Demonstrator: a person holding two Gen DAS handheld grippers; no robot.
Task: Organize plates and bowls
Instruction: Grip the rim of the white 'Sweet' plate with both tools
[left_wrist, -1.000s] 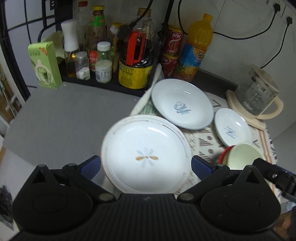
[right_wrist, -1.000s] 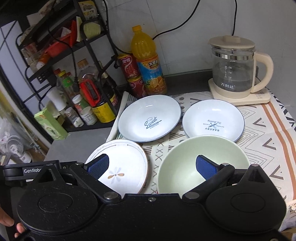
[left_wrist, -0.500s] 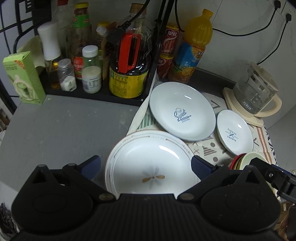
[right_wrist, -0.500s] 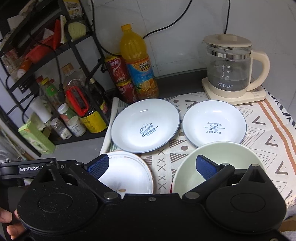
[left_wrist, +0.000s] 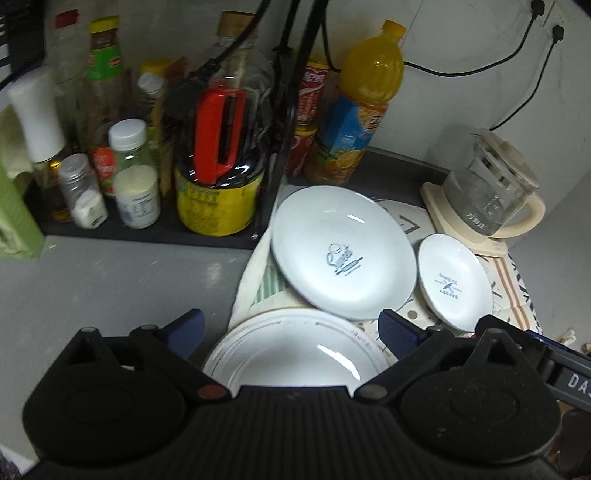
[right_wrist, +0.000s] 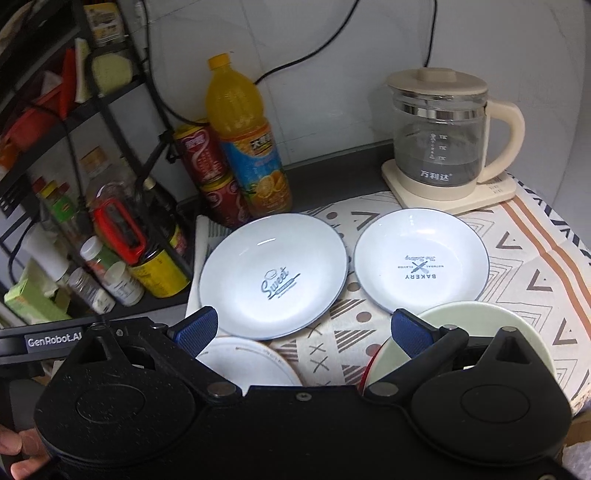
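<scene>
A white flower-pattern plate (left_wrist: 295, 354) lies nearest, under my open left gripper (left_wrist: 291, 328), which holds nothing. Behind it sits the pale blue "Sweet" plate (left_wrist: 341, 253) (right_wrist: 273, 275), with the smaller "Bakery" plate (left_wrist: 454, 282) (right_wrist: 421, 260) to its right. A pale green bowl (right_wrist: 476, 325) nested in a red one rests at the near right, partly hidden by my right gripper (right_wrist: 304, 330), which is open and empty above the patterned cloth (right_wrist: 528, 266). The flower plate (right_wrist: 247, 362) shows only in part in the right wrist view.
A black rack (left_wrist: 147, 230) of bottles and jars stands at the left. An orange juice bottle (right_wrist: 247, 144) and red cans (right_wrist: 207, 166) stand behind the plates. A glass kettle (right_wrist: 443, 136) sits on its base at the back right. Grey counter (left_wrist: 110, 291) lies left.
Both grippers have moved forward toward the plates at the back. The flower plate and the green bowl have slid lower in view, under the gripper bodies. Both stay open.
</scene>
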